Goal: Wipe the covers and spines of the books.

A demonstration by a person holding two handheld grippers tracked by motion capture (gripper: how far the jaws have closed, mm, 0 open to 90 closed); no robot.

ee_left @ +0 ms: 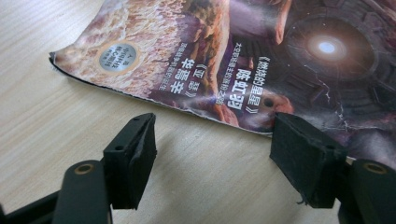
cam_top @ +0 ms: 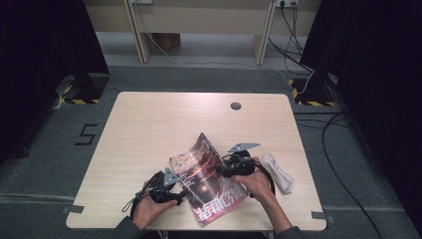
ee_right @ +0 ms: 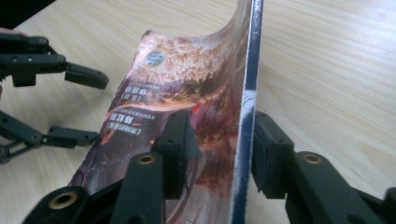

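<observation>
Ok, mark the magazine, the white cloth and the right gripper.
magazine (cam_top: 206, 186), high view, middle of its cover.
white cloth (cam_top: 277, 173), high view, its middle.
right gripper (ee_right: 219, 140), right gripper view, midway between its fingertips.

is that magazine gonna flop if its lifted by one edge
Probably yes: the magazine already curls upward where the right gripper has its raised edge between the jaws. It looks thin, so likely light. The glossy cover may slide on the table.

Mag w/ reddish sci-fi cover lies near table's front edge (one side curled up).
</observation>
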